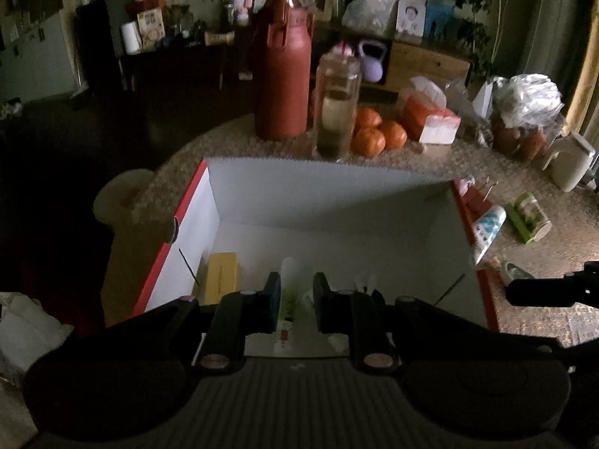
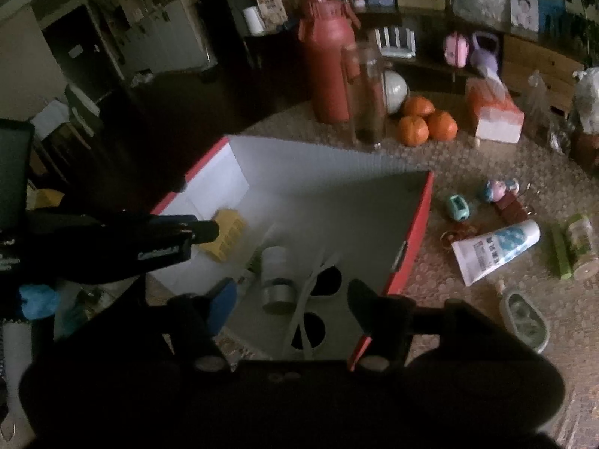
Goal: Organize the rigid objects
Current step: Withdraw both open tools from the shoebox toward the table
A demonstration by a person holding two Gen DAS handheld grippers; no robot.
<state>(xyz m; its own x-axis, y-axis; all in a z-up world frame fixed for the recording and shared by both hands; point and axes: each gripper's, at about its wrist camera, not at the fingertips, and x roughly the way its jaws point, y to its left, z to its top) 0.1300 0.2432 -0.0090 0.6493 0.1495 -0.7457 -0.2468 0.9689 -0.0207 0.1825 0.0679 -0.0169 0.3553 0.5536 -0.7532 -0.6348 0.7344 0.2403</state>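
Tools over the white box (image 1: 329,194): left tool (image 1: 295,301) pressed together, apparently empty; right tool (image 2: 292,305) spread.

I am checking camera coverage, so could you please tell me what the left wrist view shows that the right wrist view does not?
Only the left wrist view shows the white jug at the table's far right edge. Only the right wrist view shows the teal gadget and grey dish on the table beside the box. Both show the red-edged box, the yellow block inside it, the oranges and the tube.

White red-edged box (image 2: 411,232) holds a yellow block (image 2: 228,235) and a jar (image 2: 275,280).
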